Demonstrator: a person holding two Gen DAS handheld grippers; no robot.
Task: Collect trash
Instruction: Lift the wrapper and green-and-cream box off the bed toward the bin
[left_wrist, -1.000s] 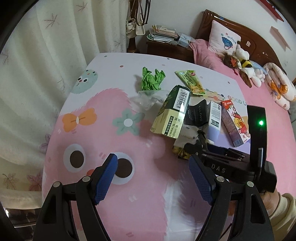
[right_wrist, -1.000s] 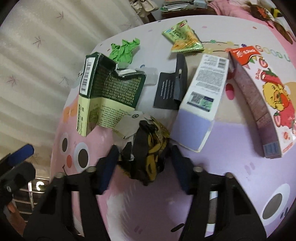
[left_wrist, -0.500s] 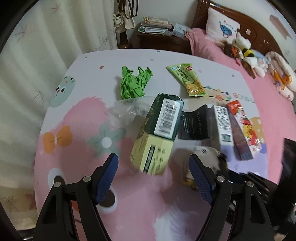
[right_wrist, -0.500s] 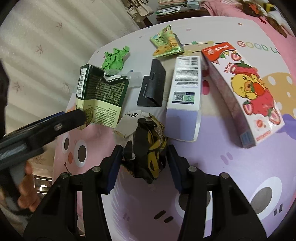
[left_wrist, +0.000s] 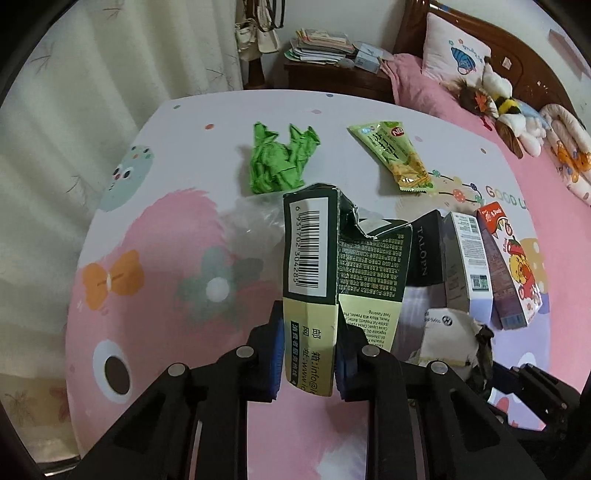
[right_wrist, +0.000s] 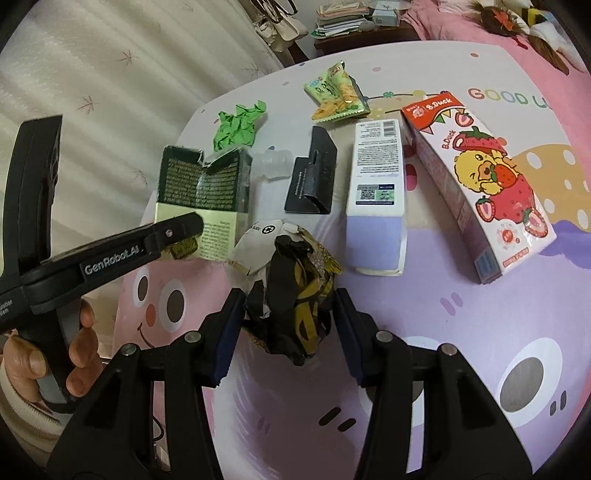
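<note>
Closing in since a second ago, the left gripper (left_wrist: 309, 354) is now clamping the pale-yellow end of the torn dark-green carton (left_wrist: 332, 266), where earlier its blue pads stood wide apart over bare cloth. In the right wrist view the left gripper (right_wrist: 184, 229) is reaching in from the left, a hand (right_wrist: 55, 354) wrapped round its handle, its tip pressing on that carton (right_wrist: 205, 192).

The right gripper (right_wrist: 290, 325) is squeezing a crumpled black-and-yellow wrapper (right_wrist: 295, 295) between its pads, with white crumpled paper (right_wrist: 258, 240) lying against the wrapper's far side.

All of this is sitting on a cartoon-printed cloth (left_wrist: 155, 266) in pink, white and lilac. Beyond the carton, crumpled green paper (left_wrist: 279, 158) is lying on the white part, and a clear plastic scrap (left_wrist: 255, 221) is resting between the two. A green snack packet (left_wrist: 393, 155) is lying further right. To the carton's right, three boxes are lying side by side: a black box (right_wrist: 314, 177), a white box with a lilac end (right_wrist: 376, 192), and a strawberry-duck carton (right_wrist: 480, 177) marked B.Duck. Behind the cloth, a bed with a pillow and plush toys (left_wrist: 498, 103) is showing.
</note>
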